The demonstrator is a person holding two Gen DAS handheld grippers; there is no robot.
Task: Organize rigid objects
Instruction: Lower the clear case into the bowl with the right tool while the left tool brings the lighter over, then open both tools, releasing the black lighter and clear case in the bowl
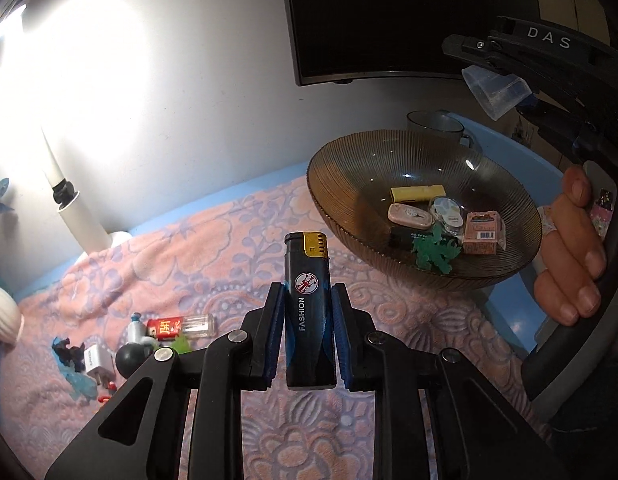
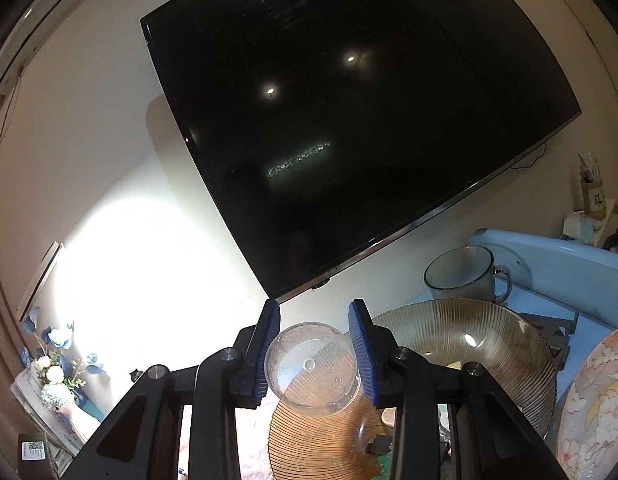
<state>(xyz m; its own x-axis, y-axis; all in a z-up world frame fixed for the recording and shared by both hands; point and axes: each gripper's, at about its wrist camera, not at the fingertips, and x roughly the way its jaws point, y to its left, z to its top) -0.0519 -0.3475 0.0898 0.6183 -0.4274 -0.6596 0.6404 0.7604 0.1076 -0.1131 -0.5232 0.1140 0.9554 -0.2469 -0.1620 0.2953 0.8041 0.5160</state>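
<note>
Left tongs gripped the lighter upright, right tongs held a clear cup; lighter best released low over the ribbed bowl at right of frame.

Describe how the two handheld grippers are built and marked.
Both the left gripper and the right gripper have black angular linkage arms with silver pivot bolts and ribbed blue pads. White "DAS" lettering marks the right gripper's body.
</note>
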